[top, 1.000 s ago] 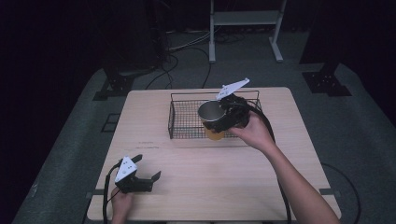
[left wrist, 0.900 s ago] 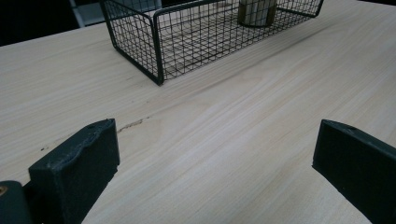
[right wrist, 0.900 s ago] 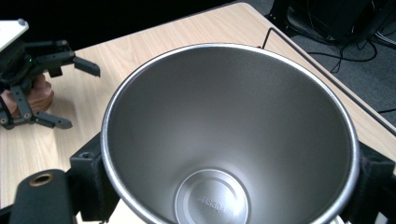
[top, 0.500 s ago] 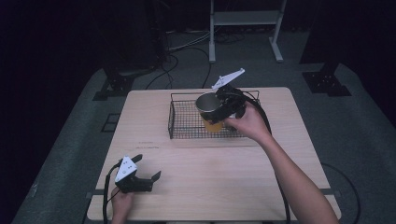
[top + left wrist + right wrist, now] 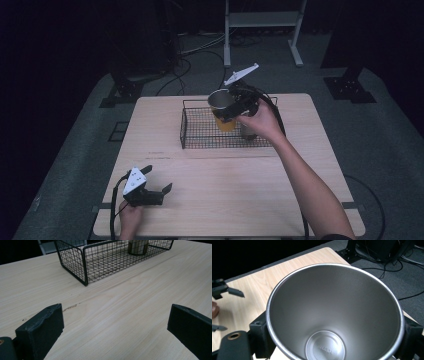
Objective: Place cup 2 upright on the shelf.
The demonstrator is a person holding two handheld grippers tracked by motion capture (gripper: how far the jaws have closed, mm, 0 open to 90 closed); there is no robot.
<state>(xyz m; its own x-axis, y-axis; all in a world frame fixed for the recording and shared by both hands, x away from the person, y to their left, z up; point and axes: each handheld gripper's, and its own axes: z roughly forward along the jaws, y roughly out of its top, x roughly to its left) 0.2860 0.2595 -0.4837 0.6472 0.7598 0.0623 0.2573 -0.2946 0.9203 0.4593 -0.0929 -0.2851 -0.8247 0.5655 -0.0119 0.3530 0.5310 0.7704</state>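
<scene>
Over the wire basket (image 5: 225, 131), in the high view, the right gripper (image 5: 235, 107) holds one steel tumbler (image 5: 222, 107) with a yellow-orange outer wall, lifted above the basket's middle. A second, dull metal cup (image 5: 246, 131) stands inside the basket, just beside the tumbler and partly behind the person's right hand (image 5: 260, 121). The left gripper (image 5: 159, 192) rests near the table's front edge, well apart from the basket, jaws spread and empty. I judge the tumbler could strike the basket's rim or knock the standing cup if it is lowered off line.

In the left gripper view, the two black jaws stand wide apart over bare wood; one basket lies ahead, with one cup (image 5: 138, 246) inside.

In the right gripper view, the jaws clamp the tumbler (image 5: 332, 315) from both sides. It is empty, and a smooth tapered wall could slip in the grip.
</scene>
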